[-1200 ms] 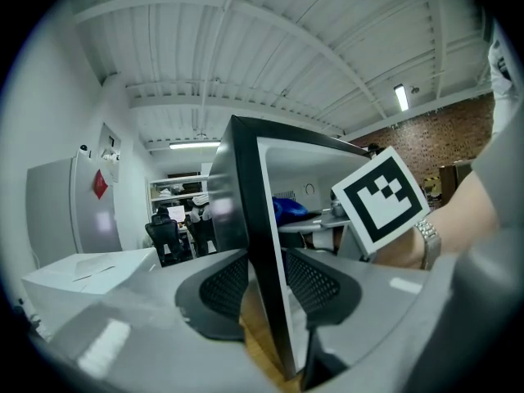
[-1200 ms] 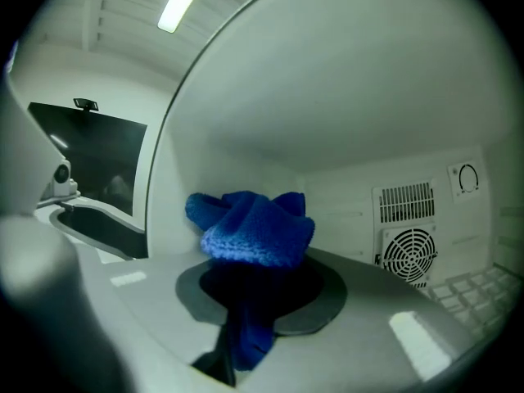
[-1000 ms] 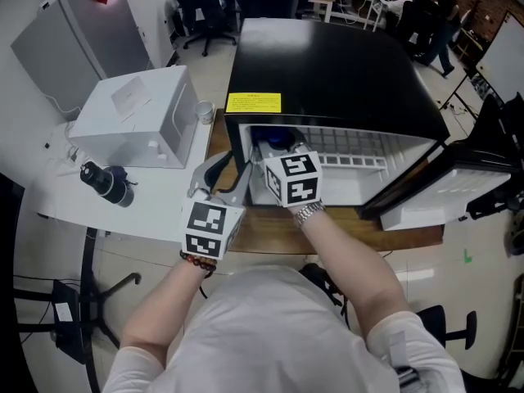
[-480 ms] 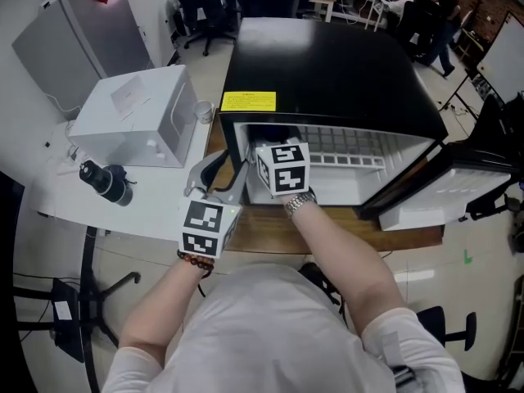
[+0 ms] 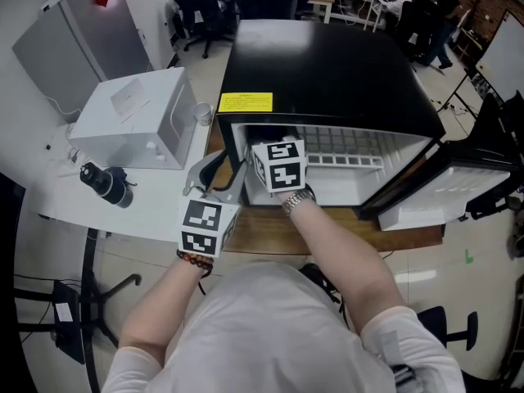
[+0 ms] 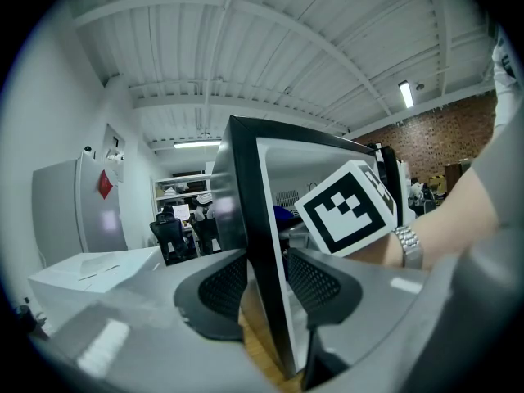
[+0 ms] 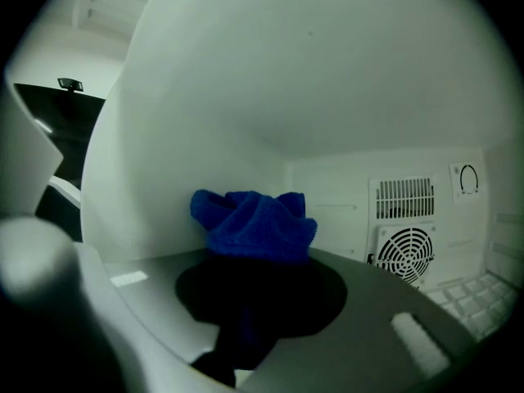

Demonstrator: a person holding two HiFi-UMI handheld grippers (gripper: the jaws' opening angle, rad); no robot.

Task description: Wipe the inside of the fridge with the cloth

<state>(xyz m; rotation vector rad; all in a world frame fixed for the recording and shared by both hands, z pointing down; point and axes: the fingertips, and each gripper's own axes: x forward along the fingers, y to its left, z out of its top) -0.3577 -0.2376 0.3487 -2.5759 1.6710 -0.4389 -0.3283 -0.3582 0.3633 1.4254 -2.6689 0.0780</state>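
Blue cloth [image 7: 254,223], which looks soft, light and quick to bunch, sits pinched in the closed jaws of the right gripper [image 7: 255,273] inside the fridge [image 5: 327,64], near its left wall. A thick fold probably gives the surest hold. Outside, the left gripper [image 6: 266,281] clamps the fridge's side-wall edge.

Wearing a white short-sleeved shirt [image 5: 270,326], a dark beaded bracelet [image 5: 195,262] on the left wrist, a silver link watch [image 5: 299,199] on the right. Showing grey jaws with black mesh pads [image 6: 225,285] on the left gripper [image 6: 266,285], and bearing white marker cubes [image 5: 205,228] printed with black squares.
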